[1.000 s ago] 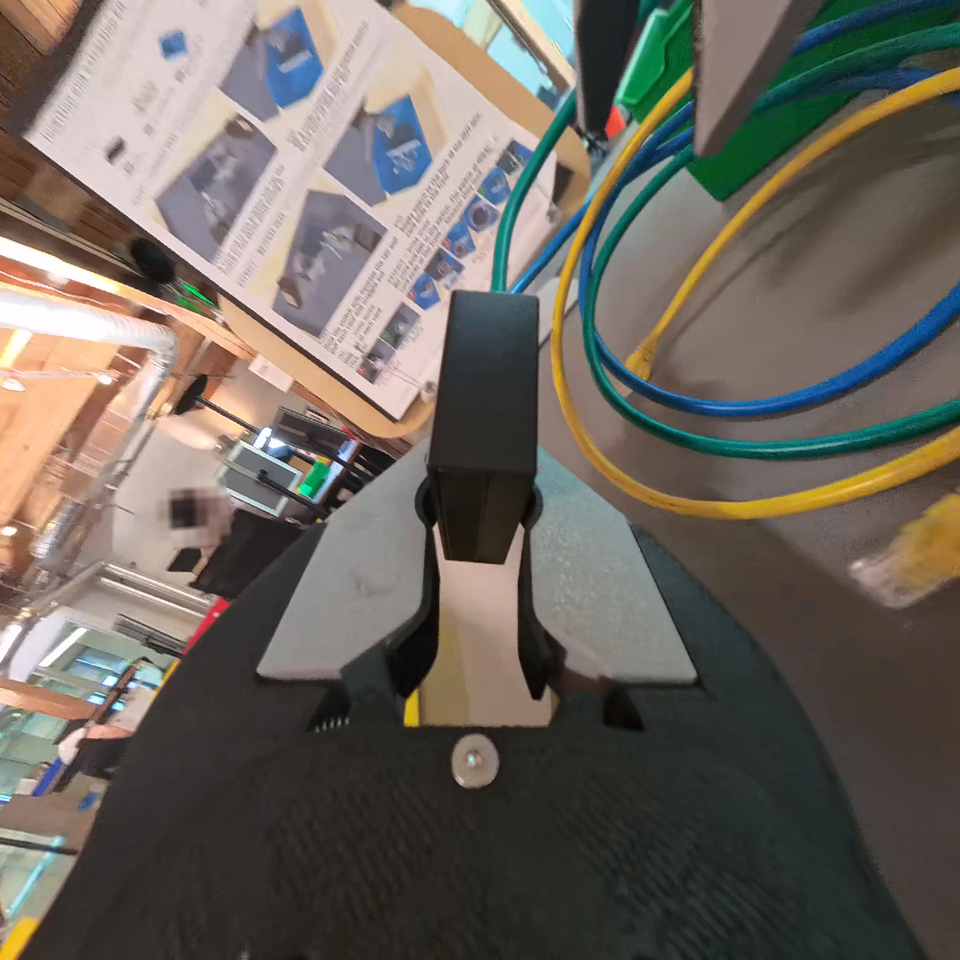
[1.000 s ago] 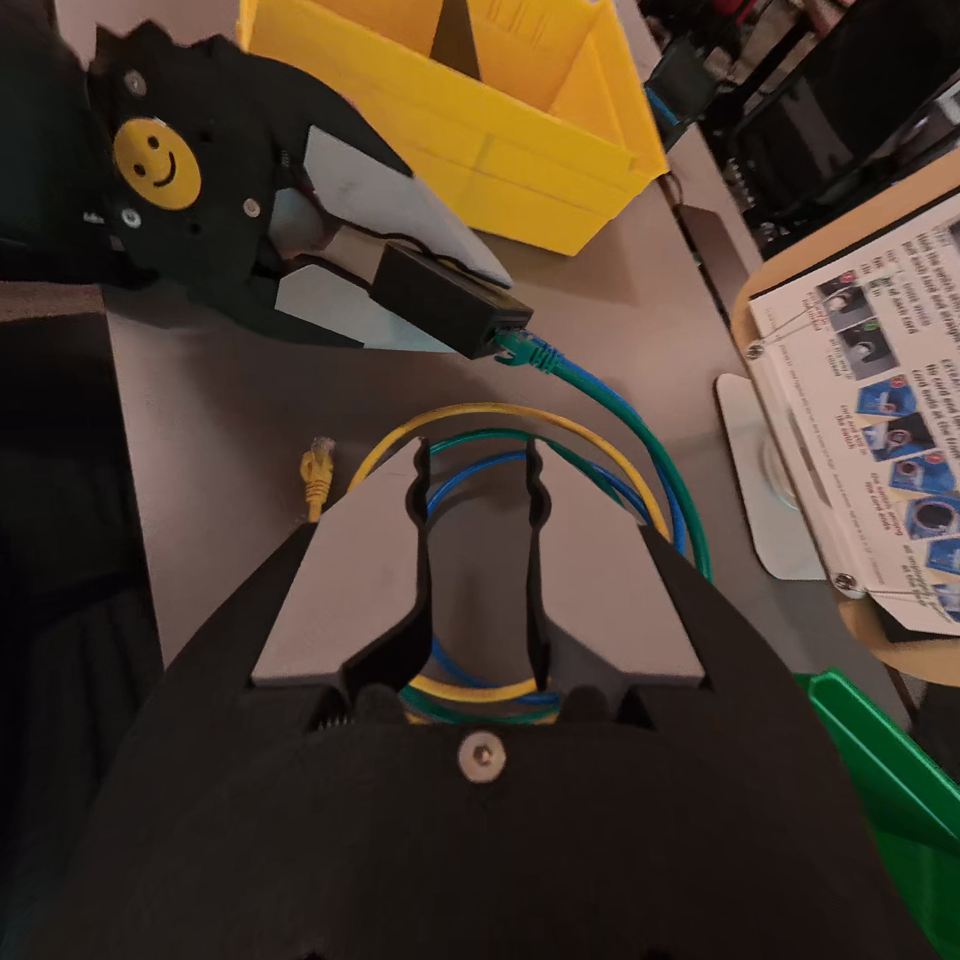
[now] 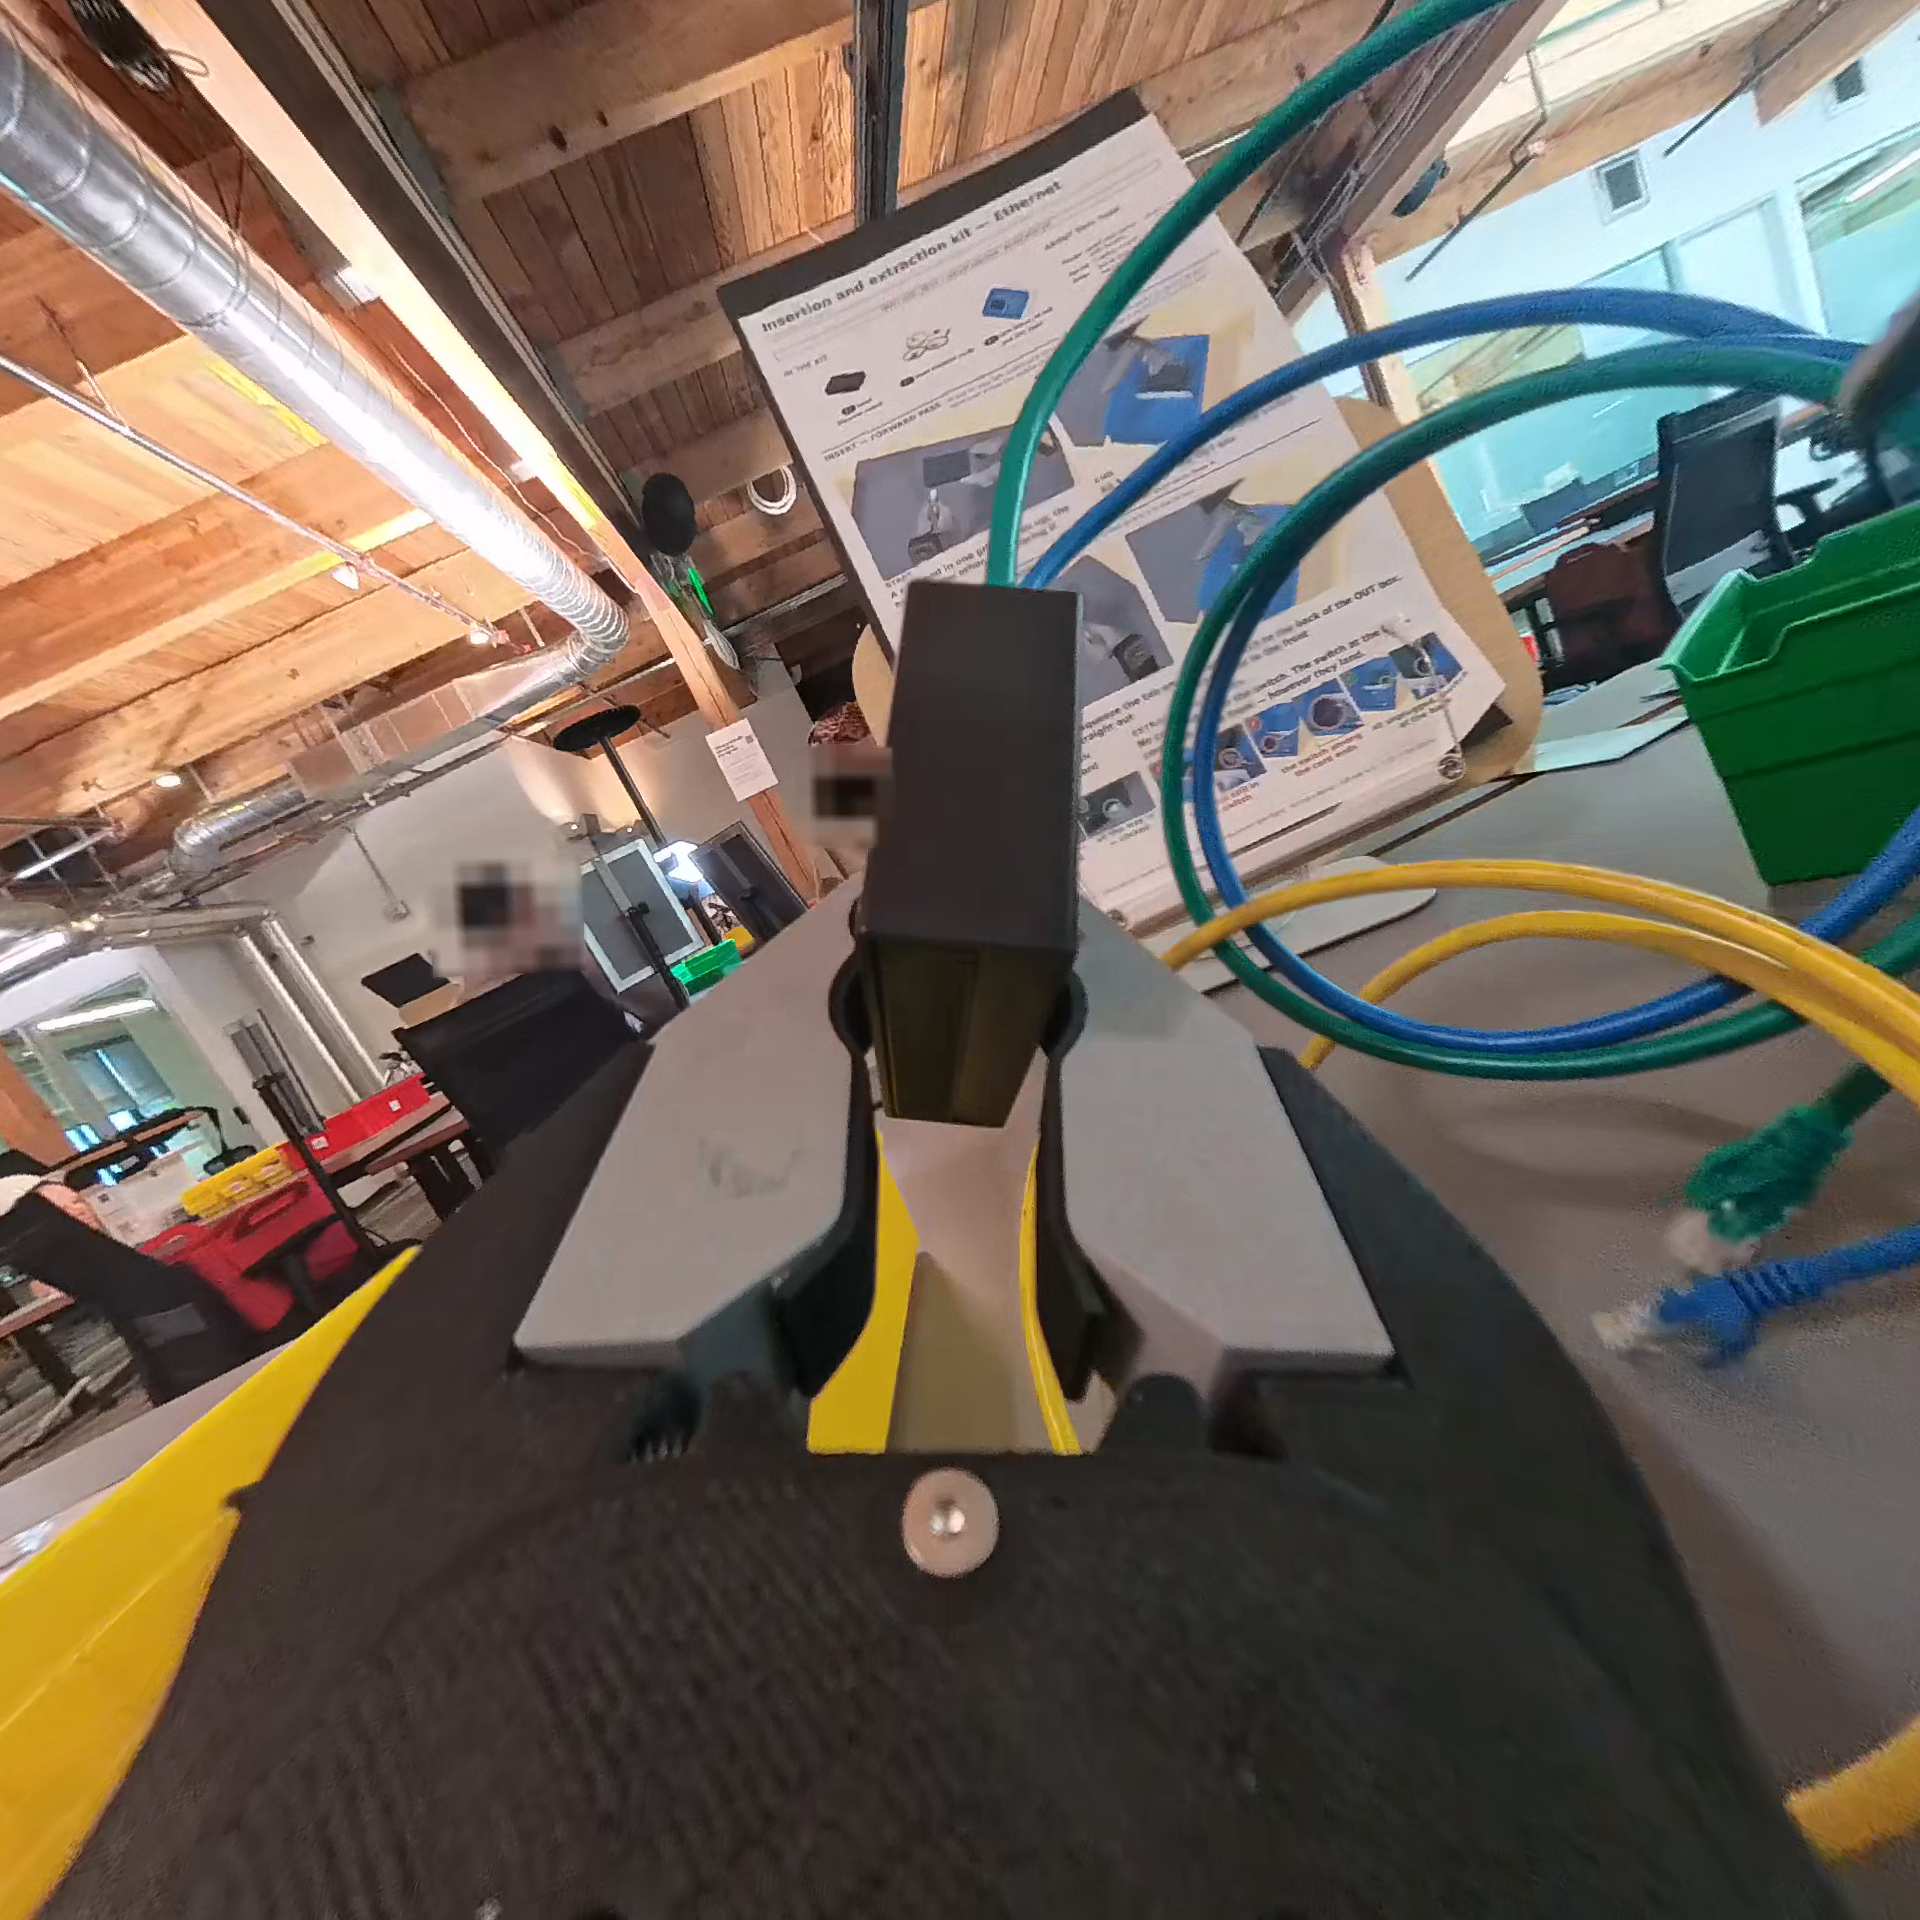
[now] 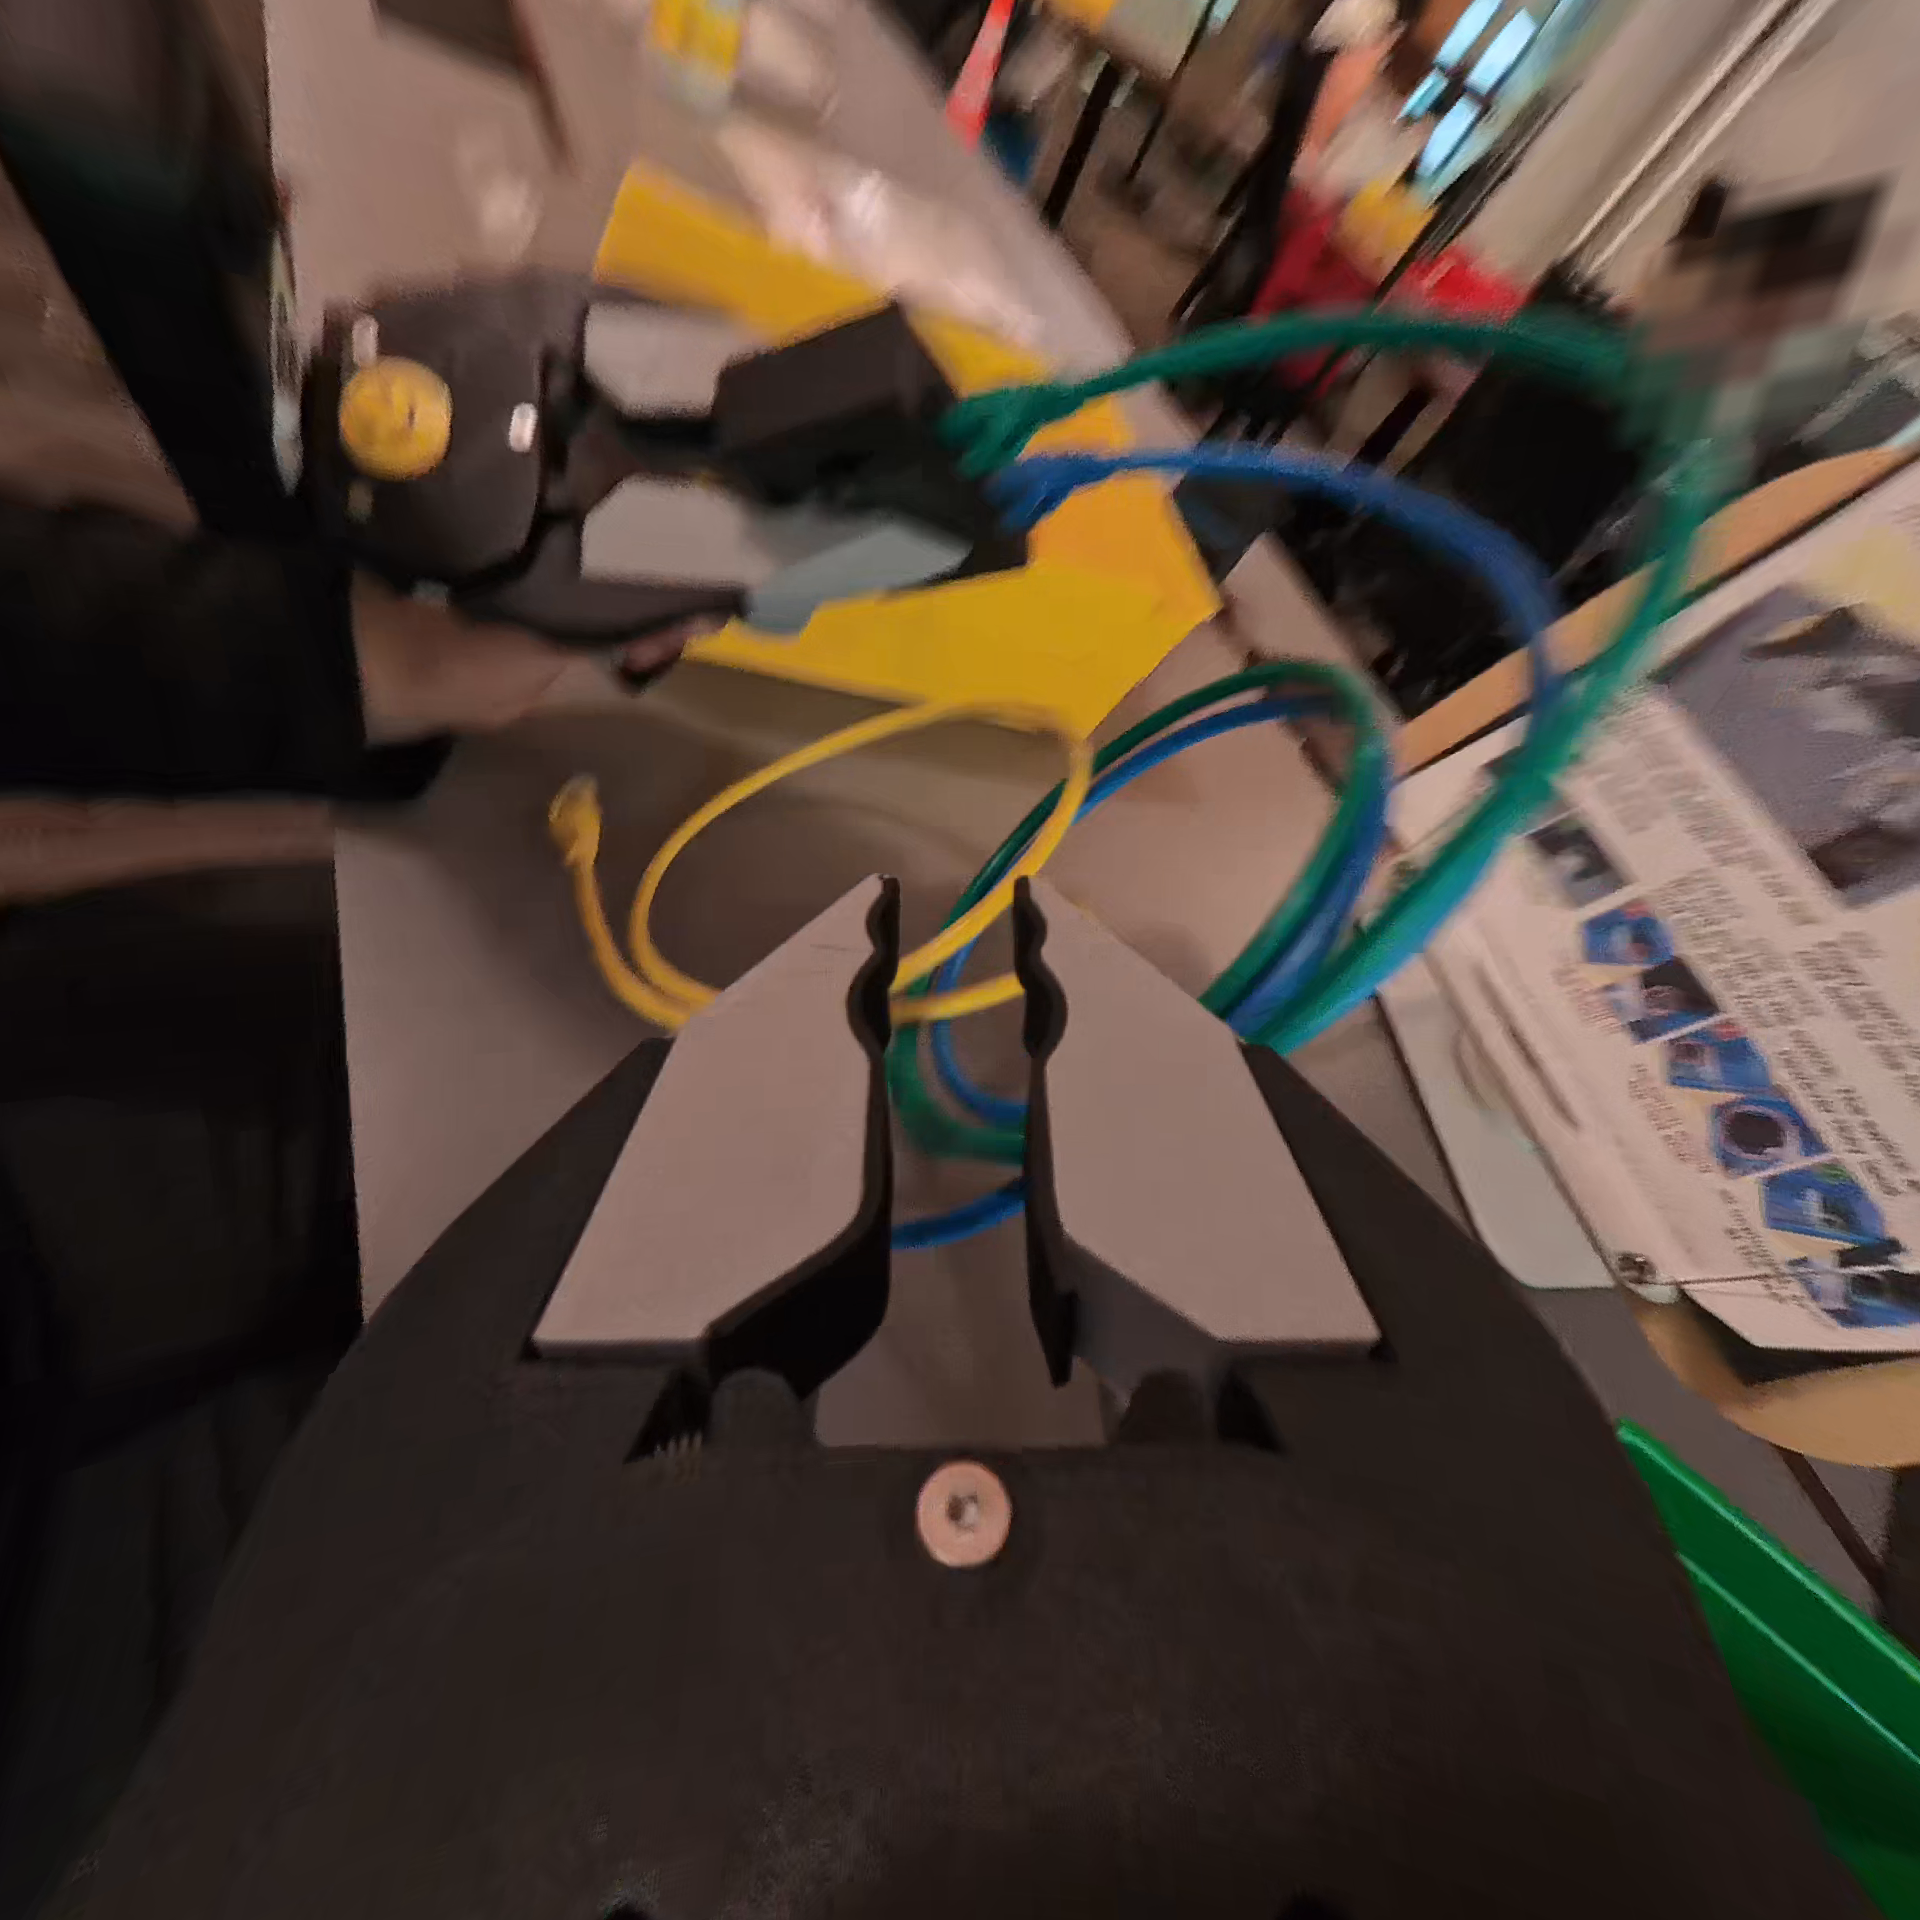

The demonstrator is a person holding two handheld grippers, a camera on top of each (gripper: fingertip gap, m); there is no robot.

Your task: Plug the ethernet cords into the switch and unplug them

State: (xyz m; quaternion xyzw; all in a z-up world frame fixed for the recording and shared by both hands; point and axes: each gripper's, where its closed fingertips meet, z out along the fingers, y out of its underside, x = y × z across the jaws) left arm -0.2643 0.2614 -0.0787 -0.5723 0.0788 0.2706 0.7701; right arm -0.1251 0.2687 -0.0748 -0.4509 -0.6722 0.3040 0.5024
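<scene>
My left gripper [image 3: 966, 966] is shut on the black switch [image 3: 977, 790] and holds it off the grey table, tilted upward. A green cord [image 3: 1081, 343] and a blue cord [image 3: 1382, 353] run from the switch's far end in high loops. Their loose plugs, green [image 3: 1766, 1174] and blue [image 3: 1714, 1314], are at the right. A yellow cord [image 3: 1558, 914] lies on the table. In the blurred right wrist view, my right gripper [image 4: 951, 904] is open and empty above the cord loops. The left gripper [image 4: 727, 488] holds the switch [image 4: 821, 395] at upper left. A yellow plug [image 4: 575, 821] lies on the table.
A yellow bin [image 4: 935, 613] stands behind the switch. A green bin [image 3: 1808, 717] sits at the right of the table. An instruction sheet on a wooden stand [image 3: 1143, 520] stands at the back. People and desks are far behind. Some 15 cm of space lies between my two pairs of fingers.
My left gripper has lifted and tilted the switch up, pulling the green and blue cords into raised loops. The right gripper has swung and its view is now motion-blurred; it stays open.
</scene>
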